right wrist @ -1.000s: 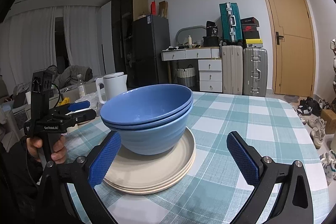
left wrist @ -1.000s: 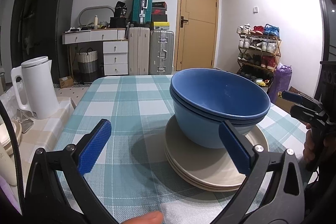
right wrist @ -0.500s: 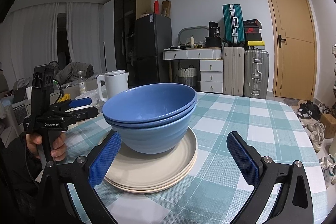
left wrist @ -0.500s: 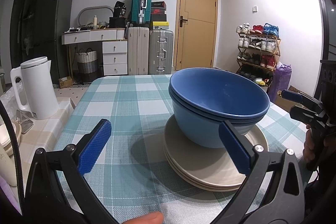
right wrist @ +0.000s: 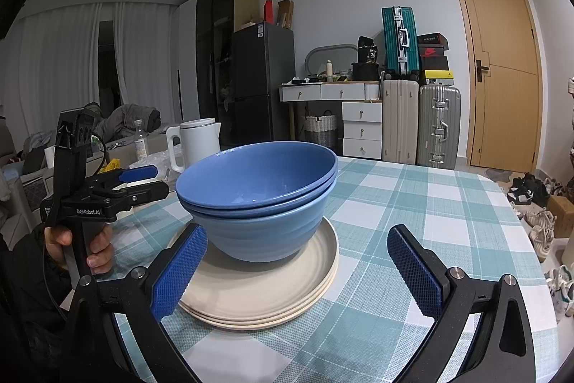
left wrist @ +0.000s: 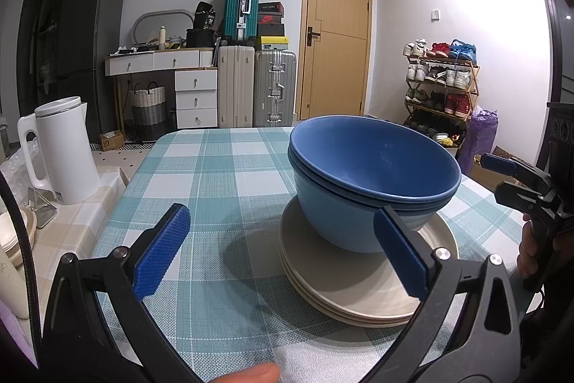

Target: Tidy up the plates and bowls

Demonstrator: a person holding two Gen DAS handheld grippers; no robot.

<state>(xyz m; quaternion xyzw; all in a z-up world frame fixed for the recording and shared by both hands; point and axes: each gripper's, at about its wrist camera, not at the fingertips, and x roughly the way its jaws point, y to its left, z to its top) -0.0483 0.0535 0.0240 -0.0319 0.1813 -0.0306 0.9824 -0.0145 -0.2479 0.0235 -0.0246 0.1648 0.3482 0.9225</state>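
While spread, both grippers (left wrist: 280, 250) (right wrist: 296, 270) seemingly level

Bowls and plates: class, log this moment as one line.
blue bowls nested on plate stack | left gripper open, empty | right gripper open, empty

Two blue bowls (left wrist: 373, 167) sit nested upright, the inner one a deeper blue than the paler outer one, on a stack of cream plates (left wrist: 358, 293) (three rims show). The plates lie flat on the green-and-white checked surface (left wrist: 215, 174), bowls resting slightly off-centre on them.
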